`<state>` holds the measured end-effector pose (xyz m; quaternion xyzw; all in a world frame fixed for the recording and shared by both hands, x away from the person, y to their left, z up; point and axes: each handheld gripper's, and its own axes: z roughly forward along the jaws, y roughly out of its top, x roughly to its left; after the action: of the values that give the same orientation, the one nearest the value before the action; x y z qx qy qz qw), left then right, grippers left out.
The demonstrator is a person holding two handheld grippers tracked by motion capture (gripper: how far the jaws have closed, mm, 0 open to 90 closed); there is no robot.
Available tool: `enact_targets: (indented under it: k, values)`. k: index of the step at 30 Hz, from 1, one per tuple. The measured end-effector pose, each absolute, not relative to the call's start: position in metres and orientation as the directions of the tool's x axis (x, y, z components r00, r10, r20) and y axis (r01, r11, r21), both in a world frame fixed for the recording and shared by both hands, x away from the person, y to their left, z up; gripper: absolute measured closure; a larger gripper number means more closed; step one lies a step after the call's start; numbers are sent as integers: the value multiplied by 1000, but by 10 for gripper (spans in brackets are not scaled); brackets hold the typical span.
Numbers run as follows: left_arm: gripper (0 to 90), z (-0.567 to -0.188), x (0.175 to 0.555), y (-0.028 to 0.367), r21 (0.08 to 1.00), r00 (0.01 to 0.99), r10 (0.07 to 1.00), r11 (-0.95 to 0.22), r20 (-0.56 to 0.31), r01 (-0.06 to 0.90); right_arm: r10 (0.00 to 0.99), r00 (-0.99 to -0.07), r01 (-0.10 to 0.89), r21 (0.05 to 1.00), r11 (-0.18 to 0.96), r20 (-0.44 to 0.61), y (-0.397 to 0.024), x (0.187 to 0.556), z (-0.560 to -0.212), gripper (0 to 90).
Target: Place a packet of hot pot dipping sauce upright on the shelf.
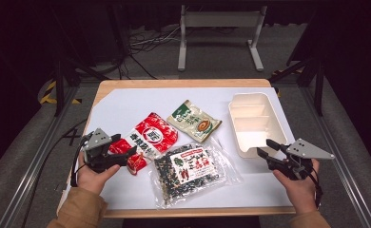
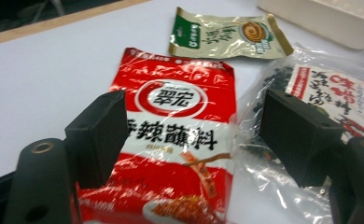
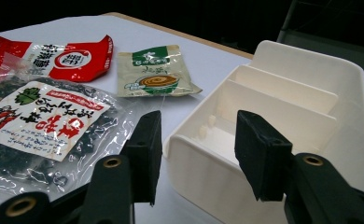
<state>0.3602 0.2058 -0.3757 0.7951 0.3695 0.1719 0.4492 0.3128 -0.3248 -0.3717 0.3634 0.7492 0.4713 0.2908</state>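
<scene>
1. Progress looked early: all three packets lay flat on the white-covered wooden table point(image 1: 126, 102), none in the cream plastic bin w/ dividers point(image 1: 255, 124), whose compartments I could see were bare.
2. Left gripper point(image 1: 129, 153) sat at the near end of the red-and-white glossy foil sauce packet point(image 1: 148, 137). Jaws stood apart, straddling the packet's near end; in the left gripper view the packet point(image 2: 180, 140) ran between the pads w/ a gap on each side, so no clamp yet. Judged step: about to pinch this packet.
3. Right gripper point(image 1: 264, 148) hovered just beside the bin's near wall, jaws apart, nothing between them; in the right gripper view the bin point(image 3: 283, 116) stood just ahead.
4. Green-and-beige small sachet point(image 1: 194, 121) lay between red packet & bin, apart from both.
5. Clear plastic bag of dark dried bits w/ white-and-red label point(image 1: 190, 172) lay nearest the table's front edge, its edge overlapping the red packet's side.
6. Left to do, as I read it: close on red packet, lift, carry to the bin; then prob. the other two.
</scene>
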Motion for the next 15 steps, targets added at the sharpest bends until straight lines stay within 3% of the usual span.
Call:
enact_targets:
  k: [5,15]
  values:
    - [226,-369,372,188,802,706,709,-421,-1,424,815,-570,263,917,300,-103,-324,312,-369,505]
    - [216,-356,397,160,805,729,682,-400,-60,439,814,-573,277,913,301,-95,-326,313,-371,488]
